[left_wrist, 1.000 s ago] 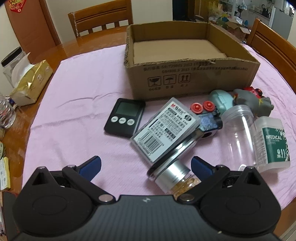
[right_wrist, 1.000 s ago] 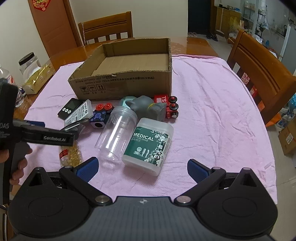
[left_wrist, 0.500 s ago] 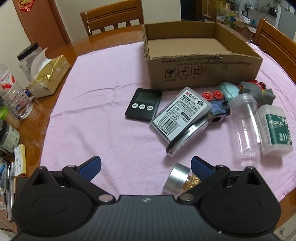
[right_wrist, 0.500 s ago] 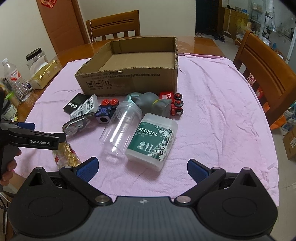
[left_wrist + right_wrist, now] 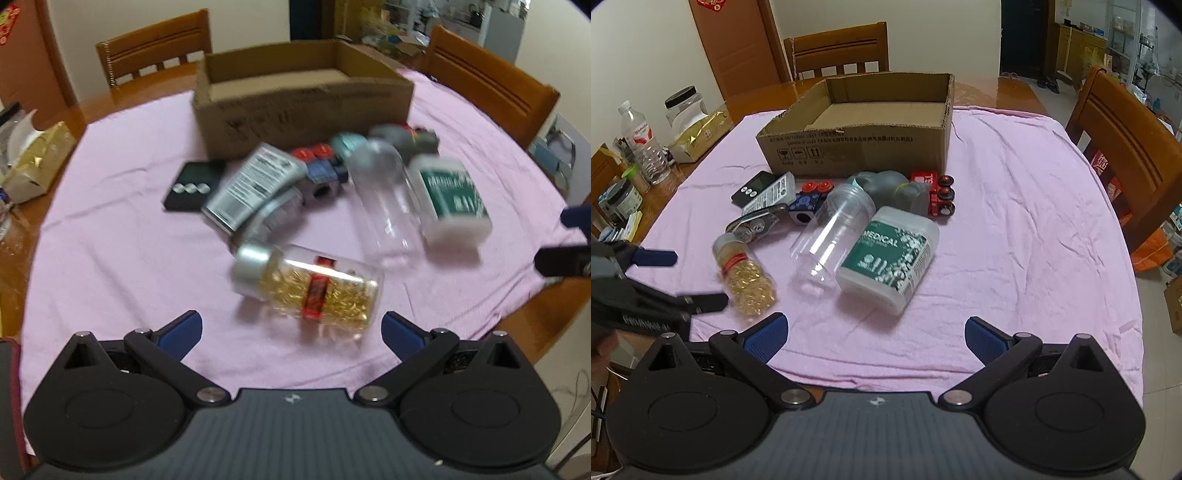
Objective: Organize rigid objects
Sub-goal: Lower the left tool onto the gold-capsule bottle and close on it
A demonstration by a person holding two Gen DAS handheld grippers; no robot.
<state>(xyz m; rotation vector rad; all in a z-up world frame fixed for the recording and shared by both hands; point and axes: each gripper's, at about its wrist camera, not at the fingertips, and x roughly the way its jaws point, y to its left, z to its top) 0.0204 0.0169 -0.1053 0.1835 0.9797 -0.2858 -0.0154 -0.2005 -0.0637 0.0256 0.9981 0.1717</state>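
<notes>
An open empty cardboard box (image 5: pixel 864 147) stands at the back of the pink cloth; it also shows in the left wrist view (image 5: pixel 303 107). In front lie a jar of golden capsules (image 5: pixel 310 288) (image 5: pixel 746 273), a clear empty jar (image 5: pixel 831 232), a white cotton-swab tub (image 5: pixel 890 258), a black timer (image 5: pixel 753 186), a barcode case (image 5: pixel 772 195), a blue toy (image 5: pixel 807 203), a grey toy (image 5: pixel 890 188) and a red truck (image 5: pixel 938 195). My left gripper (image 5: pixel 291 332) is open just before the capsule jar. My right gripper (image 5: pixel 875 334) is open and empty, short of the tub.
A gold packet (image 5: pixel 698 136), a water bottle (image 5: pixel 642 144) and jars (image 5: pixel 683 107) stand on the bare wood at the left. Wooden chairs stand at the back (image 5: pixel 842 48) and right (image 5: pixel 1126 140). The table's front edge is close under both grippers.
The left gripper has swung right and pulled back, so the capsule jar now lies whole between its fingers' line. The right gripper has drawn back slightly. Objects have not moved.
</notes>
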